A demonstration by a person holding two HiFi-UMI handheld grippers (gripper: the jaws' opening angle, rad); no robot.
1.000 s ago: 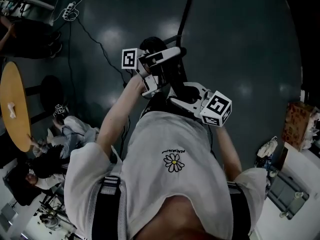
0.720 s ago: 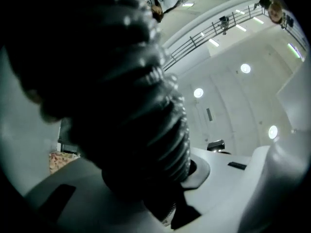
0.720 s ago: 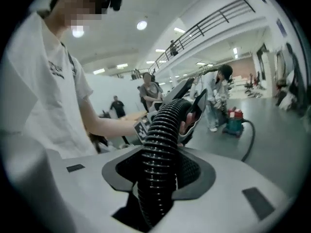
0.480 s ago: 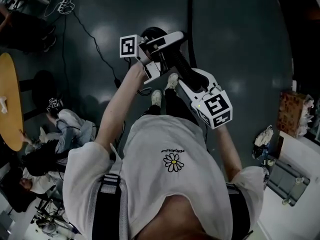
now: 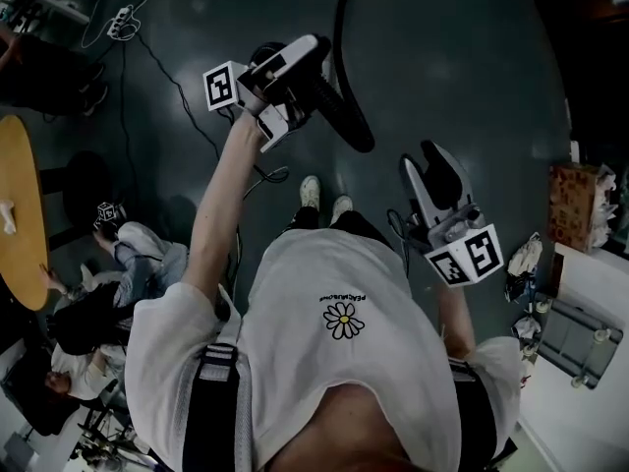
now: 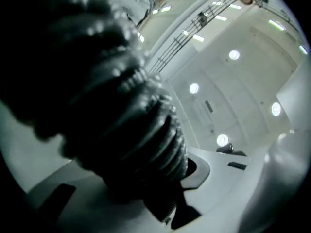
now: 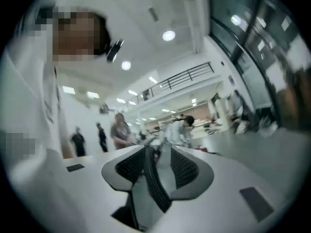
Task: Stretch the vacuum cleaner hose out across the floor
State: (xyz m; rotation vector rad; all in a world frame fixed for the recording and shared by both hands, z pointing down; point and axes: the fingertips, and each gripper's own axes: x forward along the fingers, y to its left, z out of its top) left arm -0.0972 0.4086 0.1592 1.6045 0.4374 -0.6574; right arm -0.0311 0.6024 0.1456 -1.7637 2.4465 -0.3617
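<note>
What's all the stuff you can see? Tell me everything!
vacuum cleaner hose: one, black, upper middle, in the left claw
floor: one, dark grey, under everything
table: one, yellow wood, left edge
power strip: one, white, top left
box: one, brown, right edge
seated people: at least two, lower left
shoes: two, white, middle, on the floor
T-shirt: one, white with daisy, bottom middle
left claw: one, white, shut on the hose
right claw: one, white, jaws just been opening, nothing between them
</note>
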